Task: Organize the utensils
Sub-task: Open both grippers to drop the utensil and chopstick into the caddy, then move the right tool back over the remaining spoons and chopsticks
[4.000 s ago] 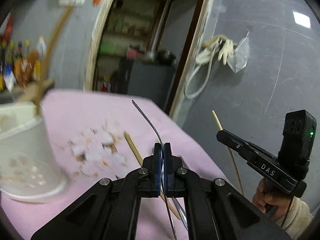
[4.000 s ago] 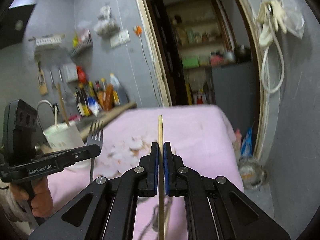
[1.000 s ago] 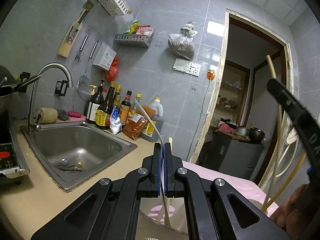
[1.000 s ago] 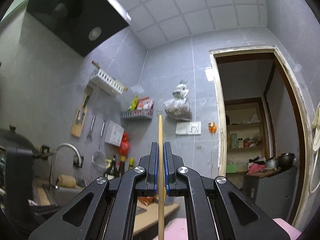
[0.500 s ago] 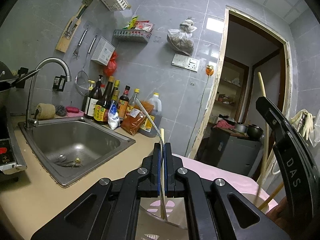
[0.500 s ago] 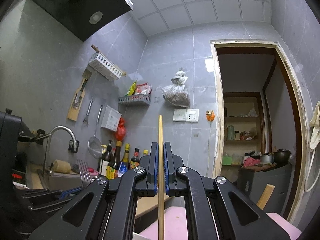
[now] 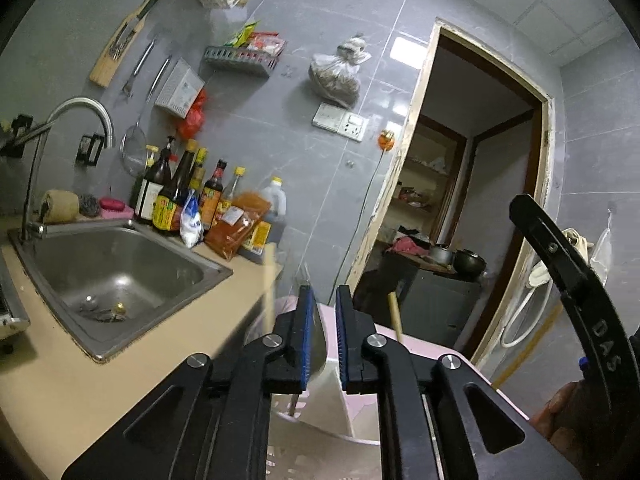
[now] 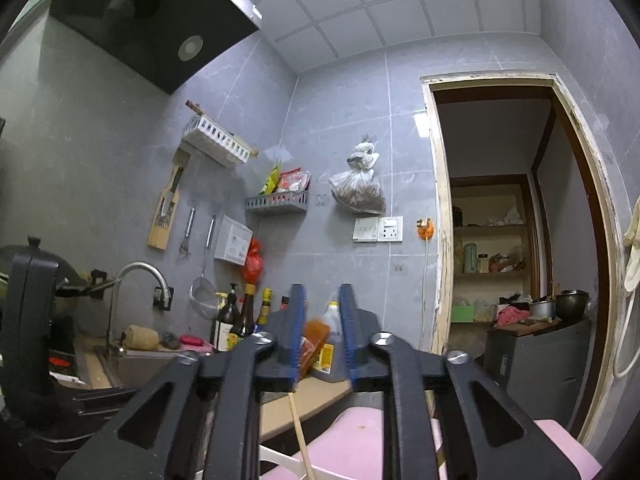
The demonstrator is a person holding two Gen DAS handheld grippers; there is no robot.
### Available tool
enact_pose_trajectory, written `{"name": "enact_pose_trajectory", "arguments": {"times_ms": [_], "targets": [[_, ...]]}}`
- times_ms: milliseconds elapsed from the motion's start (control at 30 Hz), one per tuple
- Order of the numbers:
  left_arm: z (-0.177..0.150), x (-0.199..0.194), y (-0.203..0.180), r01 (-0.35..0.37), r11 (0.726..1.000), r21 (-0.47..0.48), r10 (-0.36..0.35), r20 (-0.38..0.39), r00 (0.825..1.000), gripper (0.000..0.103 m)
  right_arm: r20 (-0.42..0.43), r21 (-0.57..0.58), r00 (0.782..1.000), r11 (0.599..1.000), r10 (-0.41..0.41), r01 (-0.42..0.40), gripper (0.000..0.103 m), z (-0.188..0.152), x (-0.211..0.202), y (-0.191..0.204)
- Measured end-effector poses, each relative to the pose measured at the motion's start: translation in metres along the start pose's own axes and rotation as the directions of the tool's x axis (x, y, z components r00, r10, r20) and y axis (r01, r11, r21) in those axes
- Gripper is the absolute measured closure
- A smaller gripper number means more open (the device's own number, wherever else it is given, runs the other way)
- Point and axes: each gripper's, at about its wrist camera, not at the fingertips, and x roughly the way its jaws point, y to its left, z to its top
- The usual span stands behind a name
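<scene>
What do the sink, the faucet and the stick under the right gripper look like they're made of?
Sink: likely stainless steel, brushed grey with soft reflections and a folded metal rim.
Faucet: polished metal, probably chromed, with bright highlights along its curve.
Stick: looks like bamboo or pale wood, matte tan; grain too small to tell.

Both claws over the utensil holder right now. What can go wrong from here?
1. The right claw is opening. Its chopstick is tilted below one pad, near the rim of the white holder, and may land outside on the pink cloth.
2. The left claw is opening with a blurred metal utensil between its pads. It may drop hard and tip the holder.
3. The claws sit close together, so pulling out could knock them.
</scene>
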Motion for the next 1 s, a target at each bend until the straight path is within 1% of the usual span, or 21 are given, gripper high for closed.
{"name": "enact_pose_trajectory", "arguments": {"times_ms": [67,133,200,233,267,333,367,400,433,467,533,567,633,700,767,900,1000], "targets": [[0.004,-0.004,-0.005,0.015,1.000,0.015,-0.015,0.005,1.000,0.091,0.003,0.006,1.000,1.000,0.000,0.000,0.077,0.007,-0.008,-0.005],[0.008,-0.008,-0.010,0.022,0.999,0.031,-0.022,0.008,1.000,0.086,-0.001,0.013,1.000,1.000,-0.008,0.008,0.074,0.013,-0.016,-0.012],[0.010,-0.011,-0.016,0.035,0.999,0.042,-0.035,0.003,0.999,0.081,-0.009,0.024,1.000,1.000,-0.017,0.017,0.060,0.017,-0.024,-0.020],[0.010,-0.013,-0.019,0.042,0.998,0.051,-0.042,0.002,0.999,0.077,-0.013,0.035,1.000,0.999,-0.022,0.022,0.057,0.020,-0.029,-0.026],[0.011,-0.015,-0.023,0.046,0.997,0.058,-0.046,0.002,0.999,0.075,-0.016,0.041,1.000,0.999,-0.025,0.025,0.054,0.021,-0.033,-0.030],[0.011,-0.020,-0.033,0.060,0.995,0.082,-0.061,0.003,0.998,0.065,-0.027,0.049,0.999,0.998,-0.043,0.044,0.051,0.026,-0.044,-0.041],[0.011,-0.022,-0.037,0.067,0.994,0.090,-0.067,0.002,0.998,0.063,-0.033,0.051,0.998,0.997,-0.053,0.055,0.045,0.028,-0.049,-0.047],[0.011,-0.023,-0.042,0.074,0.992,0.100,-0.075,0.002,0.997,0.059,-0.040,0.056,0.997,0.996,-0.064,0.066,0.037,0.030,-0.055,-0.053],[0.011,-0.026,-0.048,0.082,0.990,0.113,-0.082,0.003,0.997,0.053,-0.045,0.064,0.996,0.995,-0.074,0.077,0.033,0.031,-0.062,-0.060],[0.010,-0.028,-0.052,0.087,0.989,0.123,-0.088,0.003,0.996,0.050,-0.050,0.068,0.995,0.994,-0.083,0.086,0.029,0.032,-0.068,-0.066],[0.009,-0.032,-0.063,0.099,0.985,0.143,-0.101,0.005,0.995,0.039,-0.067,0.064,0.992,0.992,-0.104,0.109,0.024,0.034,-0.080,-0.077],[0.008,-0.035,-0.069,0.108,0.982,0.154,-0.110,0.005,0.994,0.036,-0.073,0.062,0.991,0.991,-0.112,0.116,0.020,0.034,-0.085,-0.081],[0.005,-0.039,-0.081,0.131,0.976,0.176,-0.133,0.001,0.991,0.026,-0.094,0.055,0.986,0.988,-0.135,0.141,0.016,0.035,-0.098,-0.093],[0.002,-0.042,-0.092,0.148,0.969,0.198,-0.150,-0.008,0.989,0.020,-0.118,0.050,0.982,0.986,-0.150,0.157,0.008,0.036,-0.108,-0.103],[-0.004,-0.043,-0.105,0.169,0.959,0.226,-0.168,-0.027,0.985,0.019,-0.152,0.044,0.975,0.984,-0.165,0.173,0.003,0.035,-0.119,-0.115],[-0.021,-0.040,-0.128,0.217,0.938,0.270,-0.199,-0.091,0.976,0.019,-0.210,0.020,0.956,0.977,-0.203,0.212,0.002,0.029,-0.139,-0.136],[-0.037,-0.036,-0.143,0.247,0.925,0.290,-0.213,-0.143,0.967,0.019,-0.258,0.014,0.938,0.970,-0.231,0.243,0.000,0.021,-0.152,-0.154]]}}
